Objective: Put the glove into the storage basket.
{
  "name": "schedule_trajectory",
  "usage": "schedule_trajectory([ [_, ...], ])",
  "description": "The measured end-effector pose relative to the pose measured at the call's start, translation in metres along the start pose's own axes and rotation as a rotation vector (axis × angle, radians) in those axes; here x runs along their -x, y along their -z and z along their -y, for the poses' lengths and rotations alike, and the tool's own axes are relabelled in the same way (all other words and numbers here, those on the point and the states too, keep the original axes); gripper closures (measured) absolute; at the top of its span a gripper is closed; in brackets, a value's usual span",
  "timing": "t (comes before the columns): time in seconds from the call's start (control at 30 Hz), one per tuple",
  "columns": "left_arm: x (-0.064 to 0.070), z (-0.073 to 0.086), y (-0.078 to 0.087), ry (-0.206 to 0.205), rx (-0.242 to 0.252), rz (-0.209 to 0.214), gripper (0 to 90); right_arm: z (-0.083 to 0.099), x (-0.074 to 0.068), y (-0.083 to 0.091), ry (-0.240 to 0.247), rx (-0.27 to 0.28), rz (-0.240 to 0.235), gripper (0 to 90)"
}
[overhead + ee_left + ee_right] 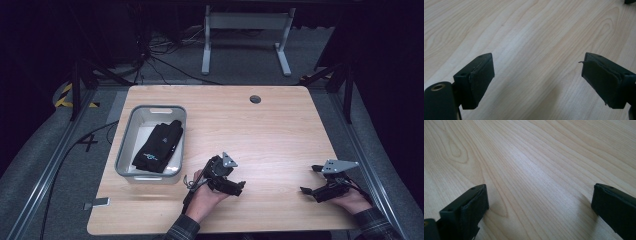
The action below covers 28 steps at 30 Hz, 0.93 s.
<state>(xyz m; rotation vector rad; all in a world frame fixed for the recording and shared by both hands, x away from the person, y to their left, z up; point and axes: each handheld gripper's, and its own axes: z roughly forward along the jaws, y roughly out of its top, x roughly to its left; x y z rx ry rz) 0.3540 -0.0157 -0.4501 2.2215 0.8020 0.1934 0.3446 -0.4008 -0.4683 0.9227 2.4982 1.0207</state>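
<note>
A grey plastic bin [127, 134] stands at the left of the wooden table [270, 130], and a black glove [159, 147] with a small blue logo lies inside it. My left gripper [239, 188] rests low over the table near the front middle, just right of the bin, jaws wide apart and empty. In the left gripper view its two black pads [481, 78] frame bare wood. My right gripper [309, 181] sits near the front right corner, also open and empty. The right gripper view looks between its pads [472, 210] at bare wood.
A round cable hole [255, 99] sits near the table's far edge. A small grey tag [98, 203] lies at the front left corner. Beyond the table are a white desk frame [245, 35] and cables on the floor.
</note>
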Motion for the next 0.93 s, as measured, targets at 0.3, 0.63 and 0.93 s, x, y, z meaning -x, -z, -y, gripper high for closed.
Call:
schedule_trajectory([
  [0.3,0.014,0.004,-0.015,-0.046,-0.015,-0.004,10.6,0.0,0.0,0.0,0.002,0.0,0.0,1.7],
  [0.63,0.02,0.009,-0.026,-0.092,-0.043,-0.041,3.5,0.0,0.0,0.0,-0.001,0.0,0.0,1.6],
  [0.93,0.017,0.011,-0.027,-0.098,-0.028,-0.027,0.0,0.0,0.0,0.0,0.002,-0.001,-0.001,1.6],
])
